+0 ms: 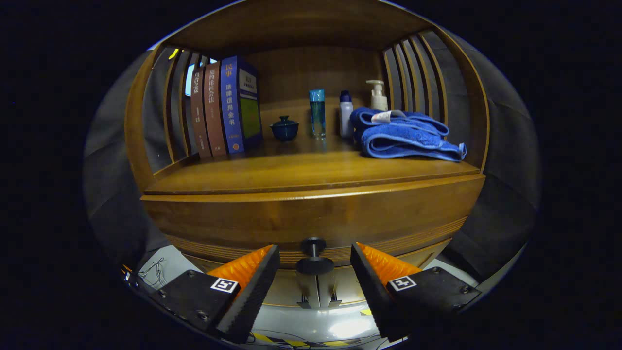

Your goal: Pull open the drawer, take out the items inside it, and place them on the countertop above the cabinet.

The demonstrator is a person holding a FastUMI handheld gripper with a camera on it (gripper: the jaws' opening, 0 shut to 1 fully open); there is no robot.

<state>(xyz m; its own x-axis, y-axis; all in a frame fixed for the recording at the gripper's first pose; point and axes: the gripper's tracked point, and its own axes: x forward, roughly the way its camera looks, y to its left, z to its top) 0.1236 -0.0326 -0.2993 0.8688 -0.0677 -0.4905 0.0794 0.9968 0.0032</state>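
Holding the gripper (315, 265) wide open with nothing grasped, I have its fingers either side of the drawer knob (314, 256) without touching it. I judge the drawer (311, 221) still closed, so pulling, unloading and placing remain. Beyond, the countertop (301, 170) carries books (226, 109) and a towel (406, 134).

— What sort of place is this?
— A home-like set: a wooden cabinet (311, 214) at frame centre, books (226, 109) upper left, folded blue towel (408, 136) and pump bottle (378, 96) upper right.
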